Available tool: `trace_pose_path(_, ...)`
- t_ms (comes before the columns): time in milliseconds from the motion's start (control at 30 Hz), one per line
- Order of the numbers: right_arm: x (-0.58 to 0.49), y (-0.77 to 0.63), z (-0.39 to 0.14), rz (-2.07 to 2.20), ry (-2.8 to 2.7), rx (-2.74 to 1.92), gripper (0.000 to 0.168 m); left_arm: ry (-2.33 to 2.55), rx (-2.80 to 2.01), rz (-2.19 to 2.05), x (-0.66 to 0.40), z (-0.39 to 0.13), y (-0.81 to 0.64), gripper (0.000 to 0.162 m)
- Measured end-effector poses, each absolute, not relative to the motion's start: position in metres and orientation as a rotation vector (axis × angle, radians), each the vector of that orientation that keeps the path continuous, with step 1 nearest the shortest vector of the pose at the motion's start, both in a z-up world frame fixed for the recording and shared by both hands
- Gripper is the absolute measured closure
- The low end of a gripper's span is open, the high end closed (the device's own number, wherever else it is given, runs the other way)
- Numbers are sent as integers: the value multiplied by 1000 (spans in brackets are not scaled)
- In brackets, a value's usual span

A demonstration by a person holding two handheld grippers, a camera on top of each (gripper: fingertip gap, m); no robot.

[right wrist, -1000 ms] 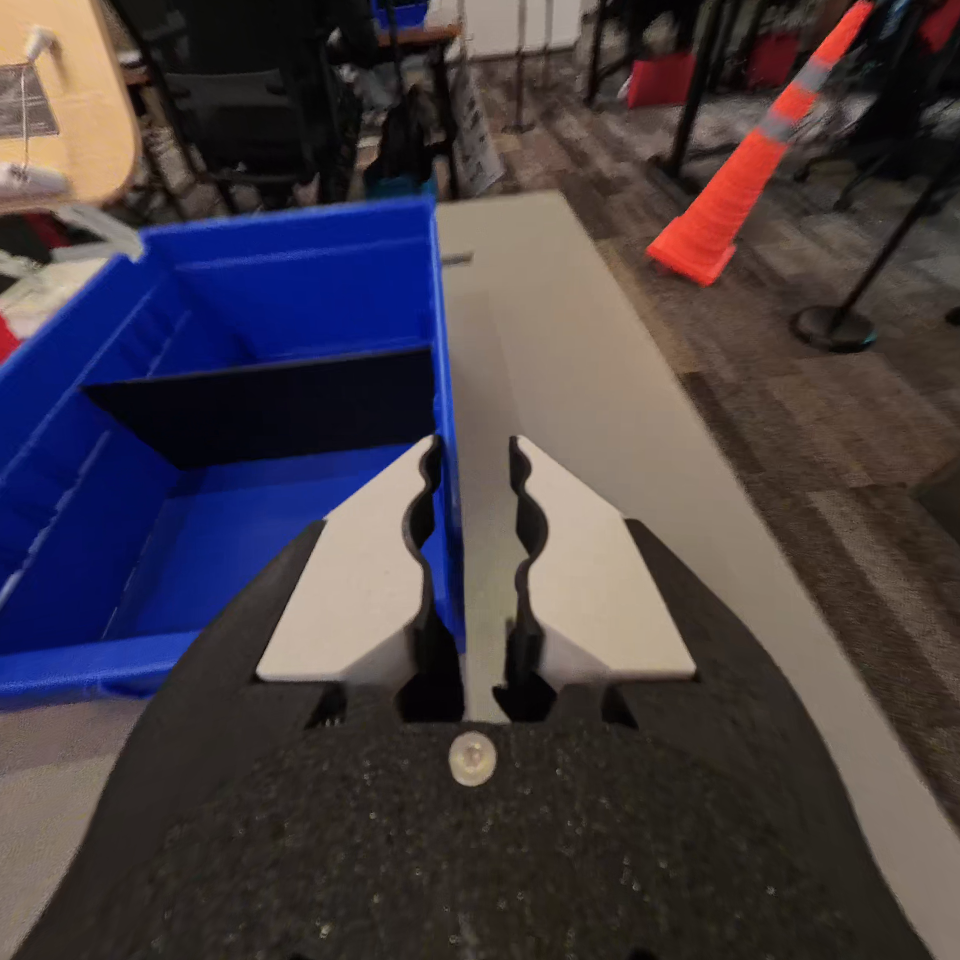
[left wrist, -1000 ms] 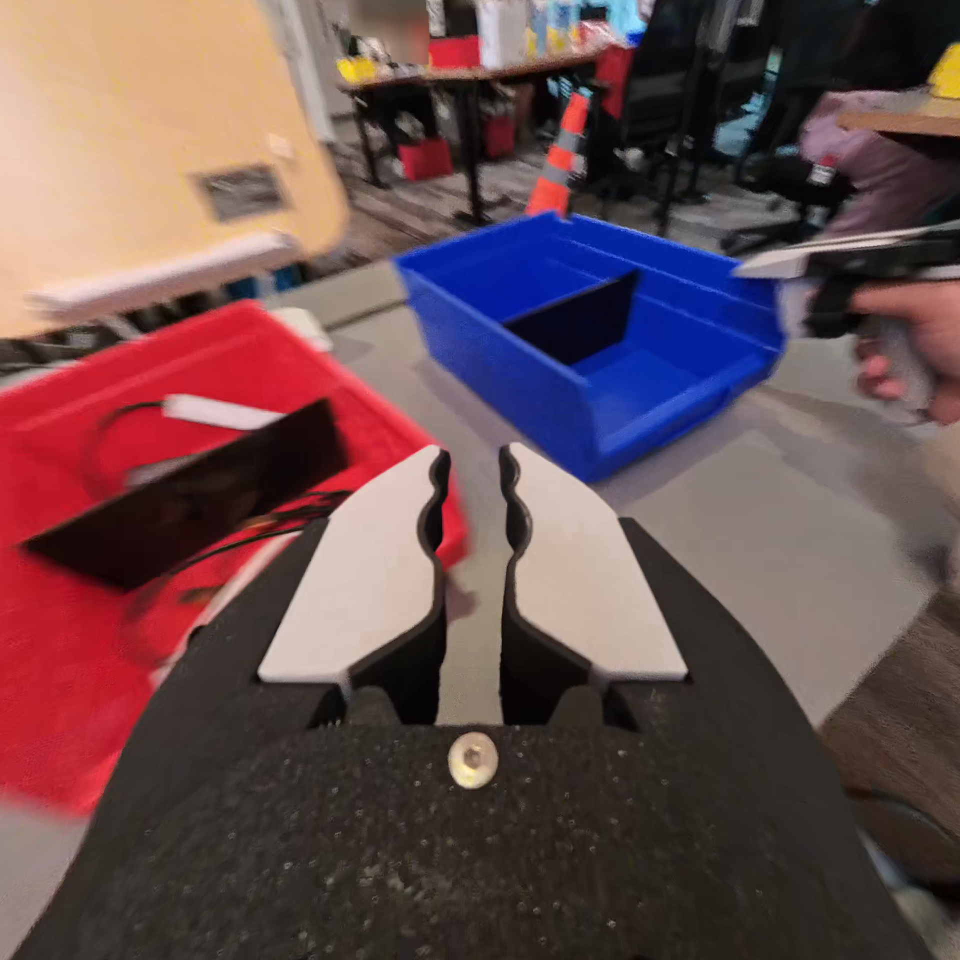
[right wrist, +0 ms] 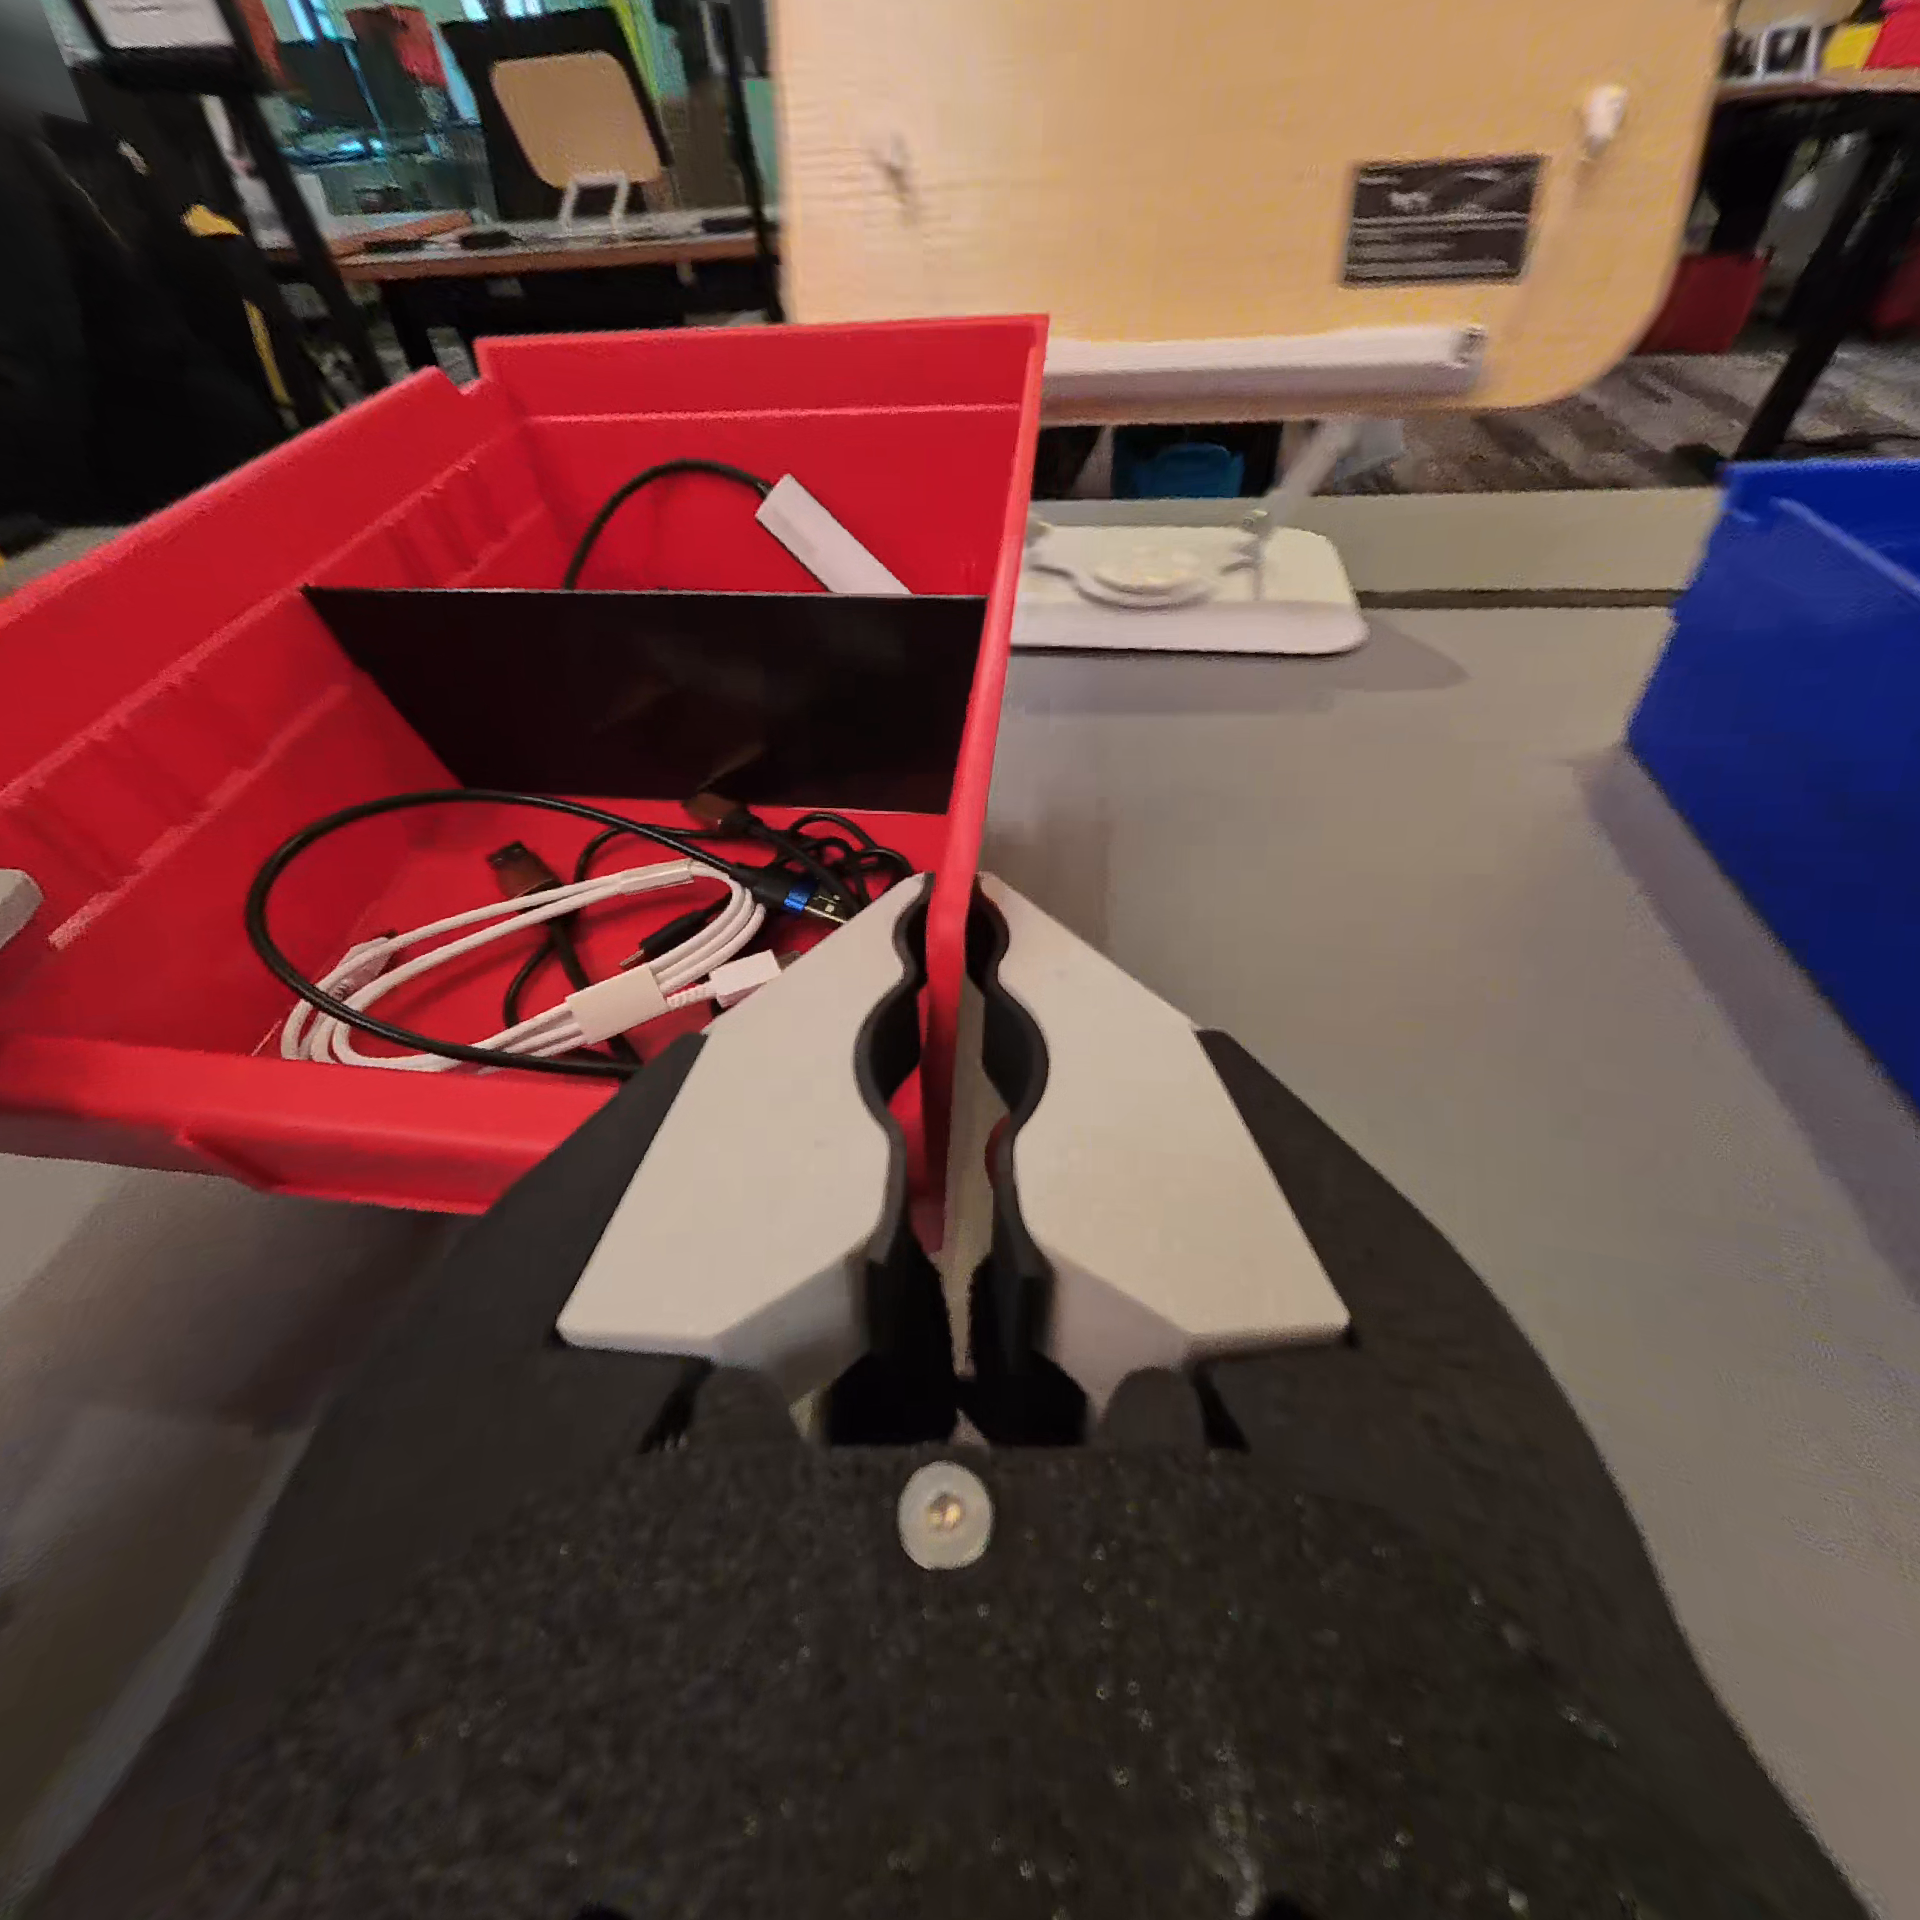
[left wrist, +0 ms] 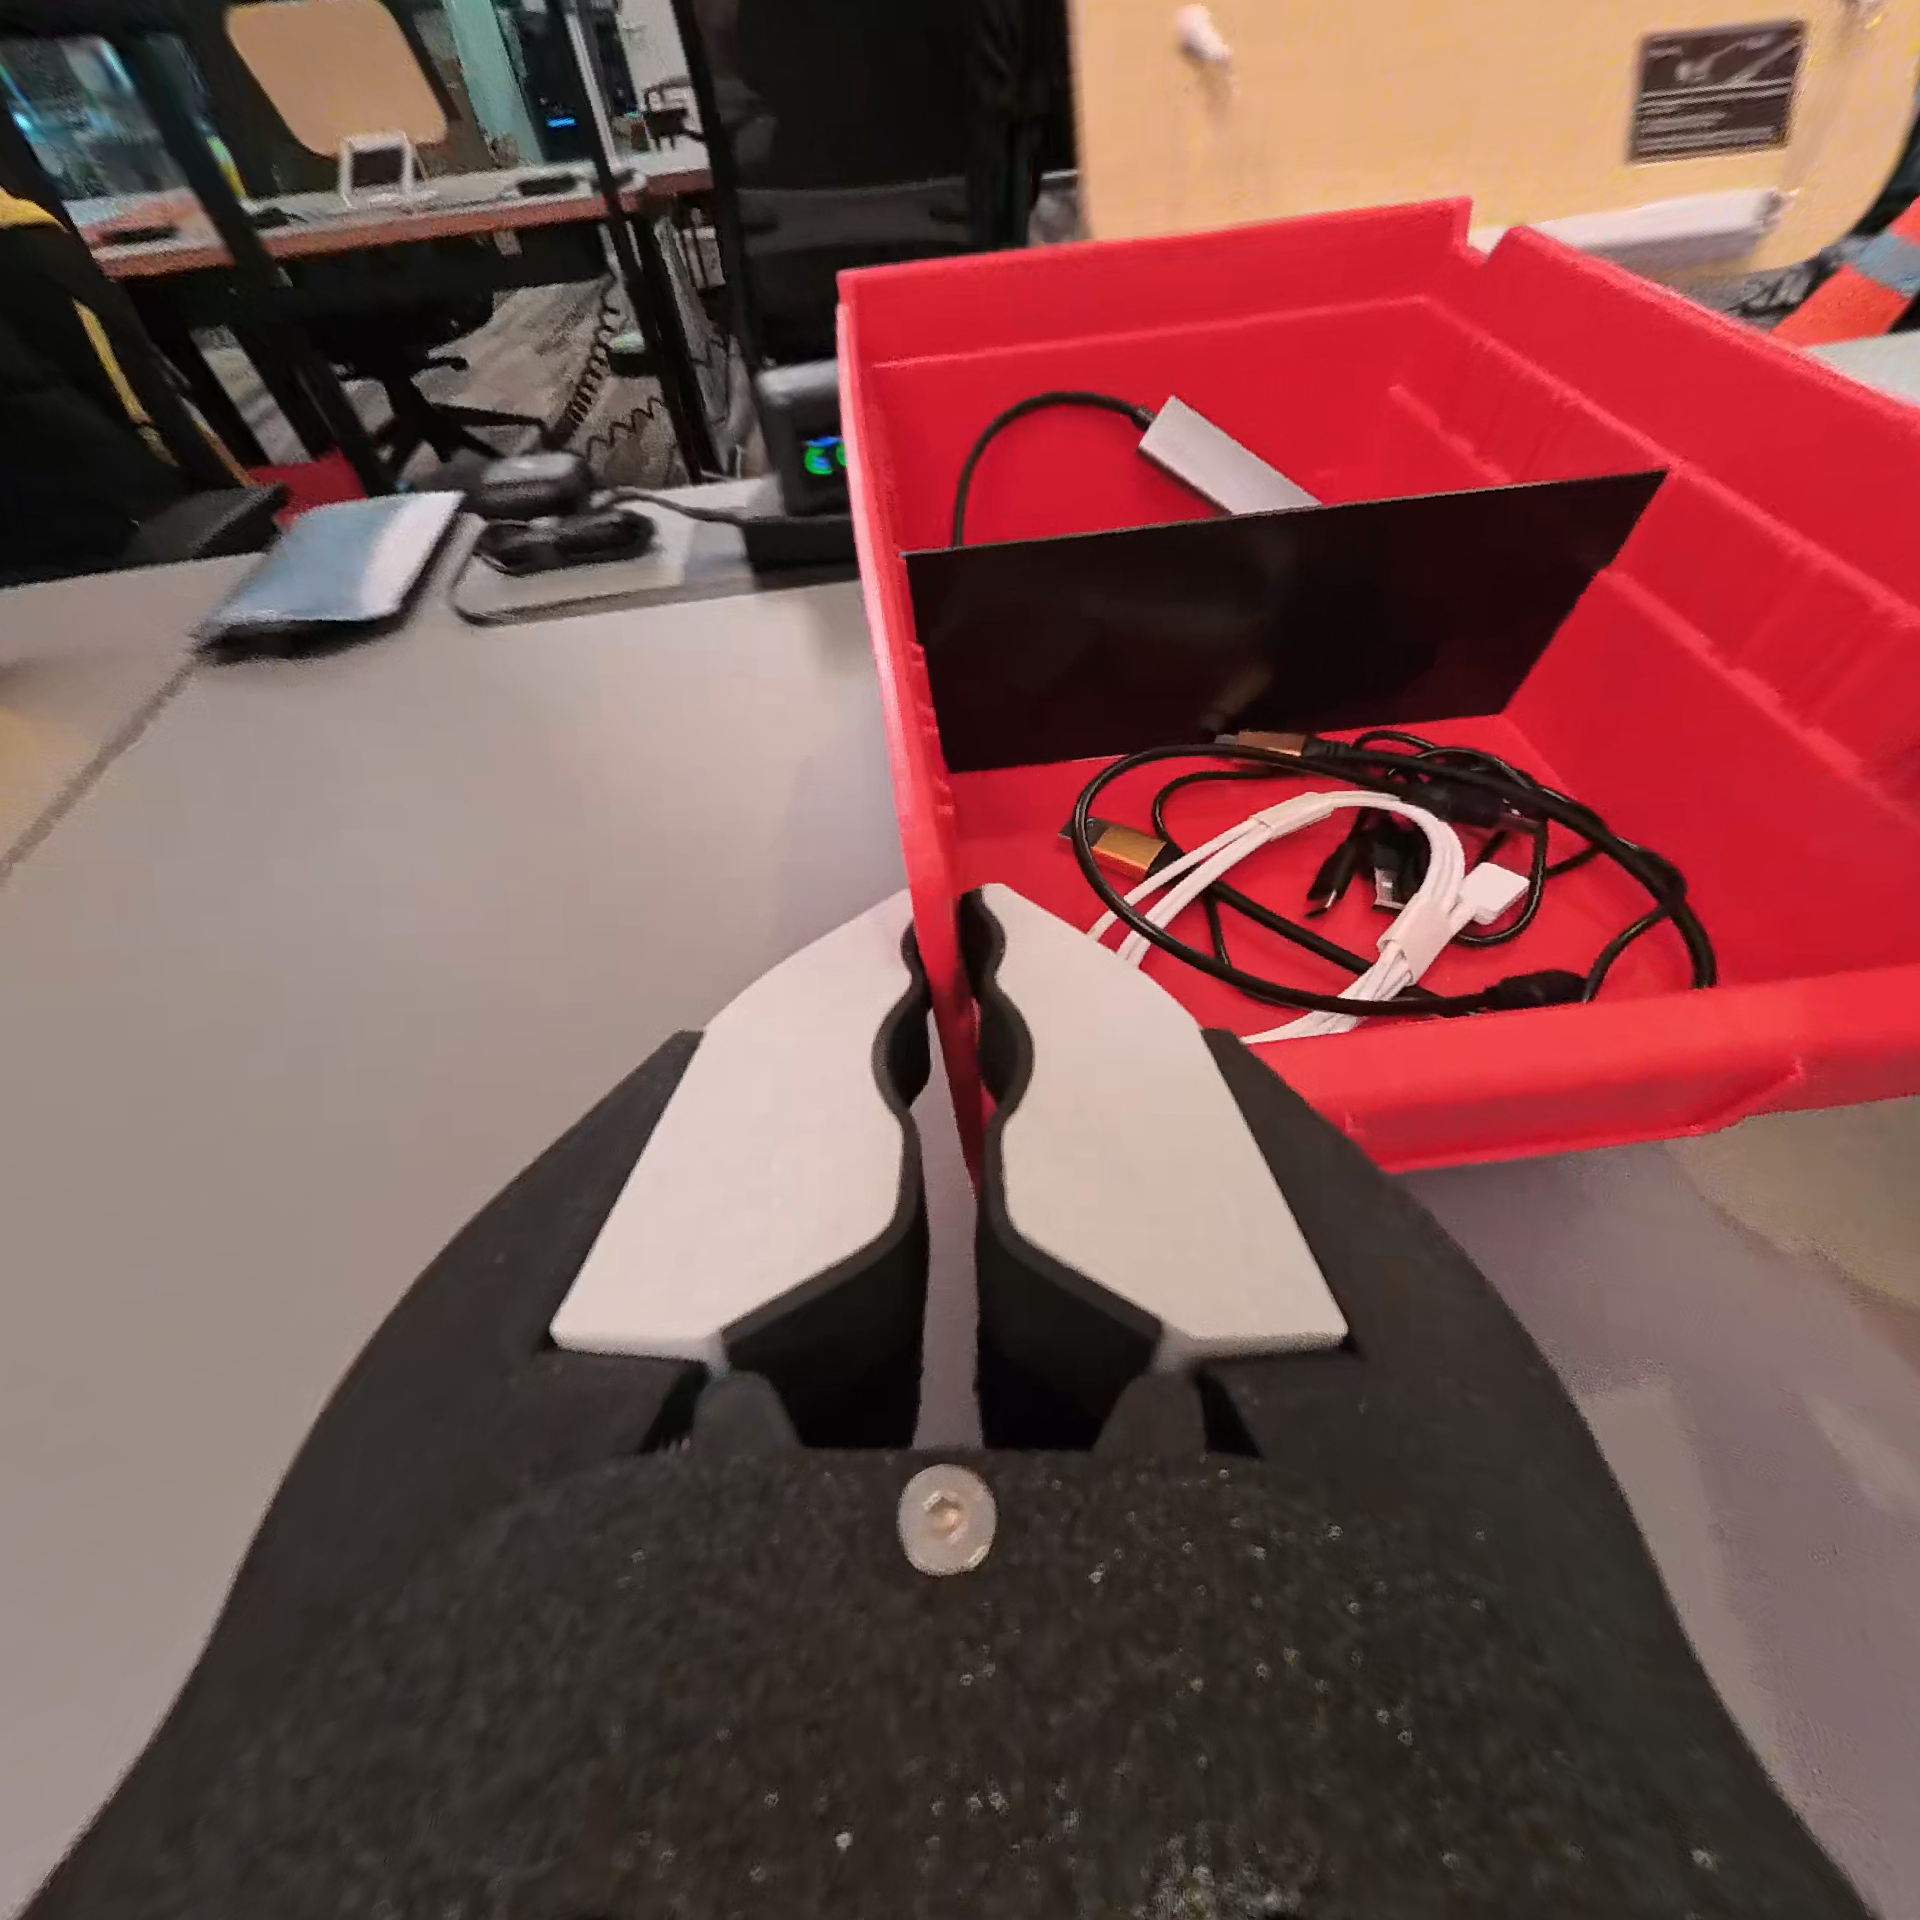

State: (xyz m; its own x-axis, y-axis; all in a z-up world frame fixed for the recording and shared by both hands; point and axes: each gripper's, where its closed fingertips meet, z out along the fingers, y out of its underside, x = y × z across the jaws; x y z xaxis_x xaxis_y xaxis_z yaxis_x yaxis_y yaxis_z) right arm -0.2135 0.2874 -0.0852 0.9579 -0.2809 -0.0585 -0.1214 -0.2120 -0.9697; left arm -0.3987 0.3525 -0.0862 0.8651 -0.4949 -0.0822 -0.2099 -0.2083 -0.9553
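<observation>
A red bin (left wrist: 1558,1081) stands on the grey table (left wrist: 416,935). A black divider (left wrist: 1247,623) splits it. The near compartment holds tangled black and white cables (left wrist: 1403,894); the far one holds a grey hub on a black cord (left wrist: 1216,468). My left gripper (left wrist: 948,914) is shut on the bin's left wall near the front corner. In the right wrist view, my right gripper (right wrist: 951,894) is shut on the right wall of the red bin (right wrist: 312,1122), with the cables (right wrist: 540,977) just to its left.
A blue bin (right wrist: 1808,748) stands at the right edge of the table. A white lamp base (right wrist: 1184,592) sits behind the red bin under a wooden panel (right wrist: 1195,156). A grey pouch (left wrist: 332,566) and a black device (left wrist: 805,447) lie at the far left. The left gripper's tips are roughly 20 cm from the right gripper's.
Both grippers have left the blue bin area and swung to the red bin. Each has narrowed from slightly open to shut on a side wall.
</observation>
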Motion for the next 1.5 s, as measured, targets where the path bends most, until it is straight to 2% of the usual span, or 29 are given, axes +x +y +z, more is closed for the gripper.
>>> trace_pose_path(233,-326,328,-103,-152,145,-1813,163,487,-1799,-308,-507,-94,395,159)
trace_pose_path(367,-333,341,-123,-89,116,-1870,160,458,-1933,-269,-515,-128,408,159)
trace_pose_path(500,-328,338,-121,-53,-26,-1893,158,446,-1921,-270,-509,-125,406,159)
trace_pose_path(600,-323,319,-98,118,-148,-1831,143,434,-1927,-257,-509,-125,399,155)
trace_pose_path(667,-302,294,-75,196,-188,-1756,139,413,-1936,-247,-512,-121,393,143)
trace_pose_path(767,-236,247,-52,150,-186,-1699,143,294,-1870,-213,-529,-95,384,131)
trace_pose_path(833,-177,214,-46,67,-144,-1685,150,208,-1782,-275,-539,-72,373,135)
trace_pose_path(933,-77,162,-51,-24,16,-1709,148,167,-1688,-276,-549,-51,353,139)
trace_pose_path(1000,-17,126,-65,-69,108,-1715,139,248,-1720,-316,-534,-61,337,139)
trace_pose_path(1067,44,93,-84,-250,148,-1712,140,287,-1845,-410,-512,-89,320,147)
trace_pose_path(1133,94,78,-94,-481,151,-1745,139,347,-1912,-602,-479,-103,305,148)
trace_pose_path(1333,125,83,-117,-265,406,-1786,139,502,-1884,-483,-453,-107,302,152)
trace_pose_path(1500,120,86,-120,-264,387,-1789,140,449,-1851,-541,-460,-101,305,158)
